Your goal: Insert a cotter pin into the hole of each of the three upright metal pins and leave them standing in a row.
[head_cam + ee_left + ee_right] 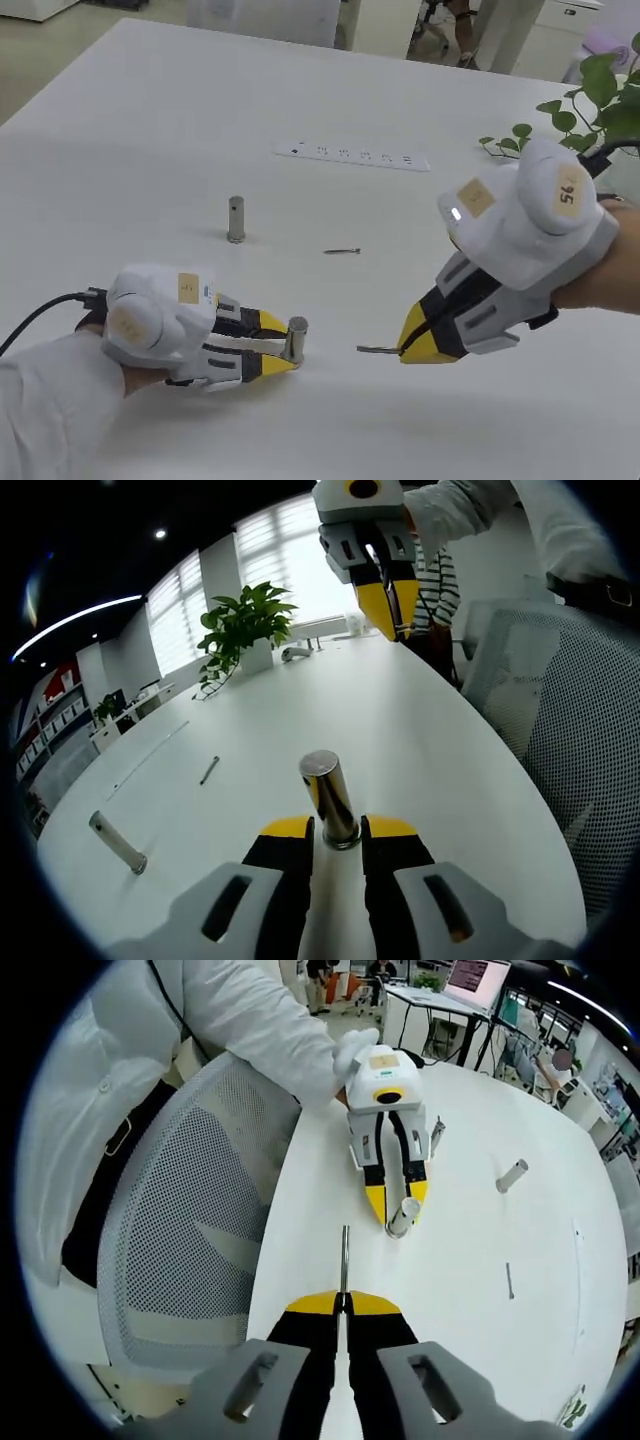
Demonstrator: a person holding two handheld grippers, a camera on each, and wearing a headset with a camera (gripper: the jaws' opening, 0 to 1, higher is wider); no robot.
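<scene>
My left gripper (290, 347) (337, 828) is shut on an upright metal pin (296, 336) (328, 792) that stands on the white table (180, 120). To its right, my right gripper (408, 348) (343, 1303) is shut on a thin cotter pin (376, 349) (344, 1252). The cotter pin points at the held metal pin (403, 1217), with a gap between them. A second metal pin (236, 218) (118, 842) (511, 1175) stands alone farther back. A loose cotter pin (342, 251) (208, 770) (509, 1280) lies flat on the table.
A white power strip (352, 155) lies at the back of the table. A potted plant (600, 100) (245, 620) stands at the far right edge. A grey mesh chair (190, 1230) sits at the table's near side.
</scene>
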